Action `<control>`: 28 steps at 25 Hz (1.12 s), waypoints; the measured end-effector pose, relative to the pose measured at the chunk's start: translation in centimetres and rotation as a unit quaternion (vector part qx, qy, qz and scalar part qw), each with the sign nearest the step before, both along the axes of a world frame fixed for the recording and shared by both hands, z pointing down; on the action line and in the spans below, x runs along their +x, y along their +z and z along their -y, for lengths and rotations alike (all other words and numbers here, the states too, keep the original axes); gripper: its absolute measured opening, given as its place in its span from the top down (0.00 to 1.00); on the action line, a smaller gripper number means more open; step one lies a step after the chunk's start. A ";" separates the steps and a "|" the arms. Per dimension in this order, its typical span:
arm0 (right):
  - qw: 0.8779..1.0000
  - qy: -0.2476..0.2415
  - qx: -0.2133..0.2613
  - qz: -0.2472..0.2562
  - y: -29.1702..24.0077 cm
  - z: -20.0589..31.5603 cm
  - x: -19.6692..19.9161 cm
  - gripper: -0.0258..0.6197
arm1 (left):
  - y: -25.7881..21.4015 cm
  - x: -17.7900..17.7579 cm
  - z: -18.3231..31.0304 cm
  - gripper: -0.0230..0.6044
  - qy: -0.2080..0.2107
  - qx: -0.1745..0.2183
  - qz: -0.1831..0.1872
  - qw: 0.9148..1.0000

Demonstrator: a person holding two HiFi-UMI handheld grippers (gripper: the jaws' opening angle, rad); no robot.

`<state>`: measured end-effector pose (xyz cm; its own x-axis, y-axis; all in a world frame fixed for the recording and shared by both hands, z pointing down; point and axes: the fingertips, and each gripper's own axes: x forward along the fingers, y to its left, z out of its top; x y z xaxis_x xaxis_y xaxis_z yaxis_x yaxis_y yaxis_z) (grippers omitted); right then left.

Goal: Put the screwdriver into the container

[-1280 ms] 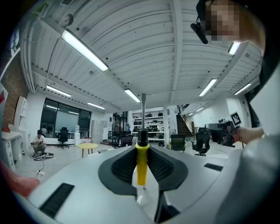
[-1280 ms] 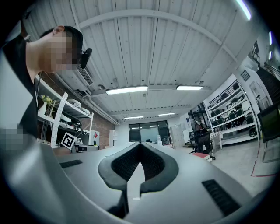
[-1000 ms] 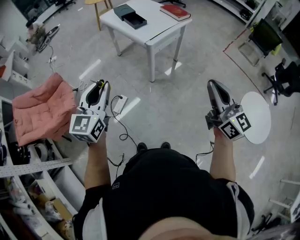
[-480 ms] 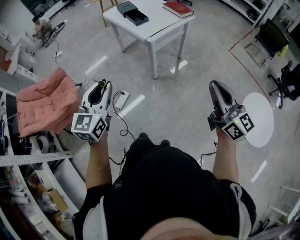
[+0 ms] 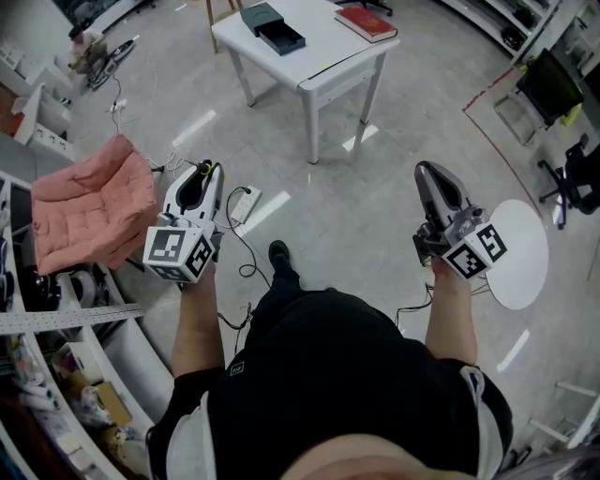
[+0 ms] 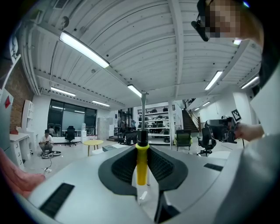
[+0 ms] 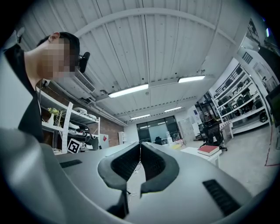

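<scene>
- Stepped nearer the white table (image 5: 323, 52) than a second ago, one shoe (image 5: 278, 255) now forward (grippers held much as before).
- Left gripper (image 6: 141, 148): jaws pinching the yellow-handled screwdriver (image 6: 141, 164), well short of the table.
- Right gripper (image 7: 140, 146): jaws pressed together, nothing between.
- Dark container (image 5: 272, 26) on the table, red book (image 5: 367, 21) there too.

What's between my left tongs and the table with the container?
Just bare floor, seen in the head view, from the left tongs, shut on the screwdriver, to the table holding the container. A power strip lies off to the side.
</scene>
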<state>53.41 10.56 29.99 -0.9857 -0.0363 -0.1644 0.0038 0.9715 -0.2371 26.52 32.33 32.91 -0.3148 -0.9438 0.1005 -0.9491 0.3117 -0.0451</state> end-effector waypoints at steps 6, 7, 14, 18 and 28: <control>1.000 -0.007 -0.004 -0.009 0.4 1.8 -6.4 0.91 | 0.4 -5.9 1.7 0.83 -0.004 0.002 -0.002 1.000; 1.000 -0.007 -0.005 -0.010 0.5 2.1 -7.8 0.91 | 0.6 -7.2 2.0 0.83 -0.005 -0.001 -0.001 1.000; 1.000 -0.011 -0.008 -0.017 0.3 3.5 -17.7 0.91 | 0.9 -16.5 3.8 0.83 -0.001 0.002 -0.006 1.000; 0.999 -0.018 -0.010 -0.027 0.4 3.8 -23.1 0.91 | 0.9 -21.4 4.2 0.83 -0.001 0.009 -0.012 1.000; 0.999 -0.037 0.000 -0.028 -0.3 2.3 -34.2 0.91 | 2.6 -31.0 0.9 0.83 -0.021 0.003 -0.022 1.000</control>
